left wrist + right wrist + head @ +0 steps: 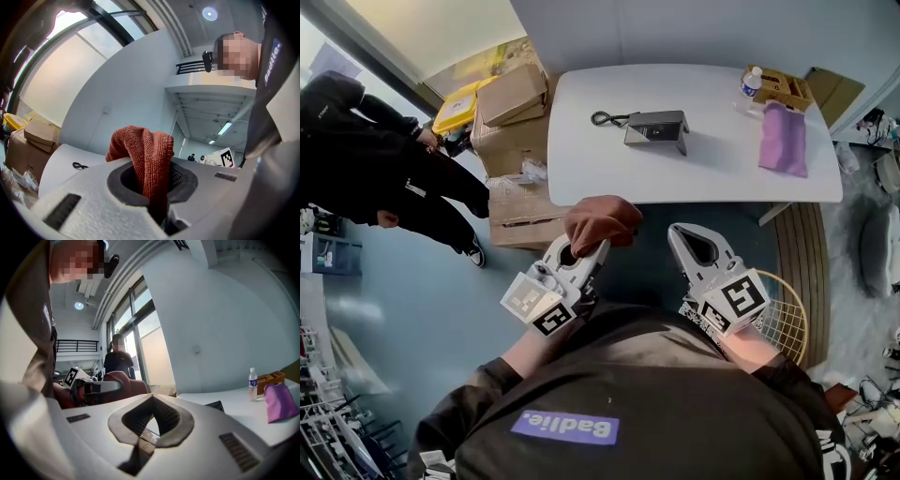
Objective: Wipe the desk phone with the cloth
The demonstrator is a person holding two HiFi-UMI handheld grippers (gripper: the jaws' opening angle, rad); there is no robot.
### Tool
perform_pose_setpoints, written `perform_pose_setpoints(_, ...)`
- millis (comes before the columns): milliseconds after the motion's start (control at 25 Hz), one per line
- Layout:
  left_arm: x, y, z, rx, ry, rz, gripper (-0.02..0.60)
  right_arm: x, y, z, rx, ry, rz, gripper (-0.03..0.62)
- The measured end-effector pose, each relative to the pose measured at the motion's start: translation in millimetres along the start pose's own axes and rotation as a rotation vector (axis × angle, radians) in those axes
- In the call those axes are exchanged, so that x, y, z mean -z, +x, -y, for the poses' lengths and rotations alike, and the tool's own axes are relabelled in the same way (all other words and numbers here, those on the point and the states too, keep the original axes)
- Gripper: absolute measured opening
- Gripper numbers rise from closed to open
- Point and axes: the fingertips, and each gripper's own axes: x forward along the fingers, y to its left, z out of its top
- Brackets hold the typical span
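Left claw (584, 251) is clamped on the rust-red cloth (602, 223). Most of the cloth bunches loose above the jaws, presumably so that wad can serve as the wiping face. Right claw (684, 236) is closed on nothing and held beside the left, likely kept free to steady the phone. Desk phone (656, 128) sits mid-counter (600, 173), cord coiled at its left, well apart from both claws. Both claws are held short of the counter's near edge. Judgement: wiping not yet begun, and a forward reach comes first.

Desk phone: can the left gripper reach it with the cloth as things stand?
Probably yes. The left gripper, shut on the cloth, hangs short of the table; the desk phone sits mid-table with bare surface in front.
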Motion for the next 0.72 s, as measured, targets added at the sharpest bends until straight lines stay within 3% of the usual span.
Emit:
perform_pose_setpoints(360, -2.0, 31.1, -36.6, 0.046, -0.013, -0.015, 0.032, 7.7, 29.3, 37.7, 0.076, 0.031, -0.014, 0.028)
perform_pose_setpoints(720, -22.5, 105.4, -116.2, 0.221, -0.026, -0.039, 0.032, -10.5, 101.0, 86.8, 0.221, 0.006, -0.045, 0.028)
